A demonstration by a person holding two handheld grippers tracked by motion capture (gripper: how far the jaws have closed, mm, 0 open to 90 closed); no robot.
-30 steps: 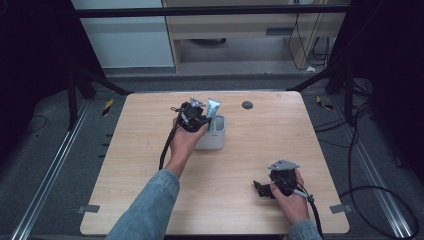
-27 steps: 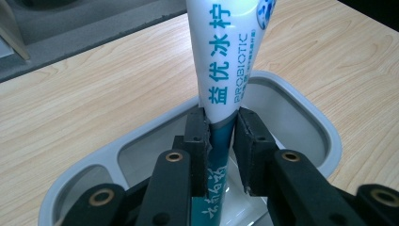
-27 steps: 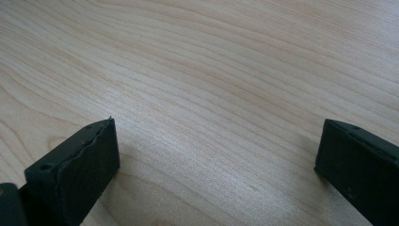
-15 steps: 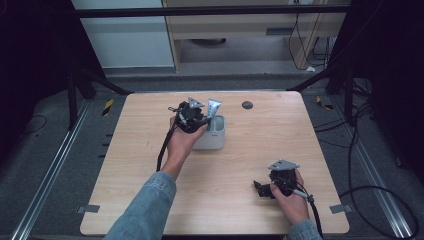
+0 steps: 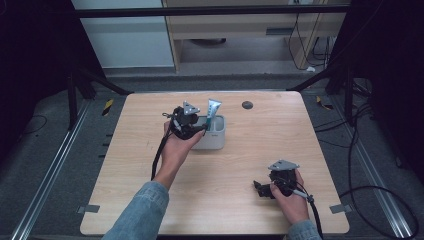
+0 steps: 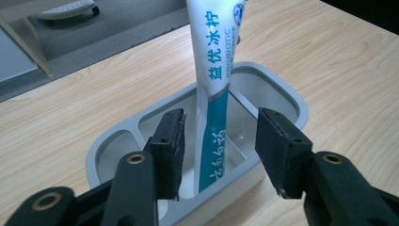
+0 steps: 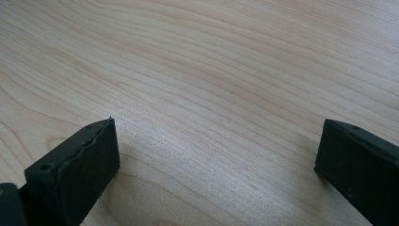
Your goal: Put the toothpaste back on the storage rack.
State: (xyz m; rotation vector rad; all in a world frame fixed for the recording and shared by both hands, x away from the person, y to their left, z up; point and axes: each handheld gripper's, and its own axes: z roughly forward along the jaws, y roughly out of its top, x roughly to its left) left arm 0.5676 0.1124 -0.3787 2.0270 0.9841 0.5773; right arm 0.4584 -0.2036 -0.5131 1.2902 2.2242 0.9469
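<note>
A white and teal toothpaste tube (image 6: 214, 94) stands upright in a grey, divided holder (image 6: 291, 101) near the middle of the table's far side. My left gripper (image 6: 221, 150) straddles the tube's lower part. Its jaws have just been opening, and both pads (image 6: 171, 141) now stand clear of the tube. In the high view the left gripper (image 5: 187, 122) sits just left of the tube (image 5: 213, 109) and holder (image 5: 220, 142). My right gripper (image 5: 258, 189) rests low over bare wood at the front right. It is open (image 7: 216, 160) with nothing between its jaws.
A small dark round object (image 5: 246, 105) lies on the wooden table (image 5: 260, 145) behind and to the right of the holder. Black frame struts flank the table, and cables trail from both grippers toward the front edge.
The left gripper's jaws have parted from the tube and the hand has drawn back slightly toward the person. The tube stays standing in the holder. The right hand has not moved.
</note>
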